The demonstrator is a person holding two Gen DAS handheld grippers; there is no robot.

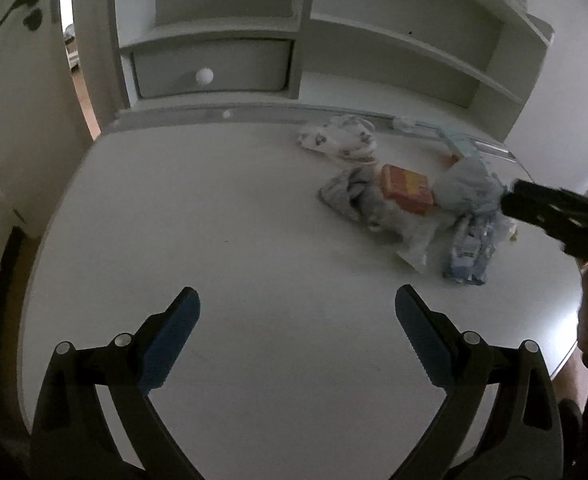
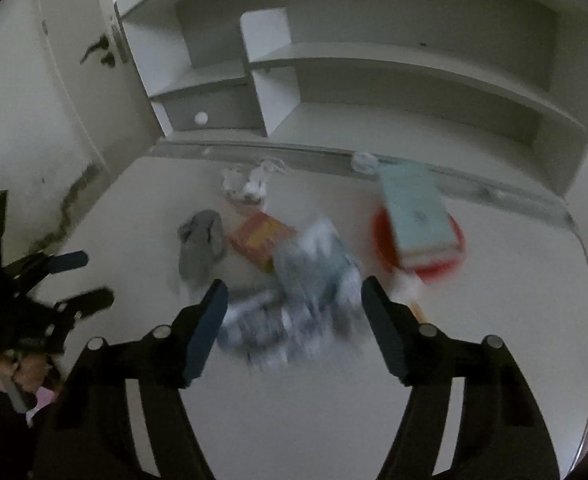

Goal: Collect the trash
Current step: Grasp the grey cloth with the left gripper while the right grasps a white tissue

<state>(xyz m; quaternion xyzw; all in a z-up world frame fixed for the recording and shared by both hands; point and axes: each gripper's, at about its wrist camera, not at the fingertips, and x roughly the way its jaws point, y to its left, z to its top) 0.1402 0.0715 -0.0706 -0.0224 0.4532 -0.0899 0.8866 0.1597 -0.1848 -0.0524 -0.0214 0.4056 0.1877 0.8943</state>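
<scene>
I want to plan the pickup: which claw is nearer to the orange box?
Right. The right claw hovers just before the orange box; the left claw is over bare desk, farther off.

Left wrist view: sits behind the left gripper (image 1: 297, 334), looks forward and steeply down over the white surface (image 1: 221, 216) toward the shelf unit (image 1: 394, 40) at the back; bare surface fills its near field, and the trash pile (image 1: 406, 204) sits mid-distance to its right. The right gripper (image 1: 550, 216) pokes in at its right edge.

Right wrist view: same mounting behind the right gripper (image 2: 294, 326), tilted down, closer to the trash pile (image 2: 294, 280), which is blurred. The left gripper (image 2: 81, 276) shows at its left edge.

Shared: surface, pile, orange box (image 1: 408, 188) (image 2: 261, 240), drawer knob (image 1: 204, 76) (image 2: 201, 118), shelf unit (image 2: 394, 80), door handle (image 1: 19, 4) (image 2: 97, 50).
</scene>
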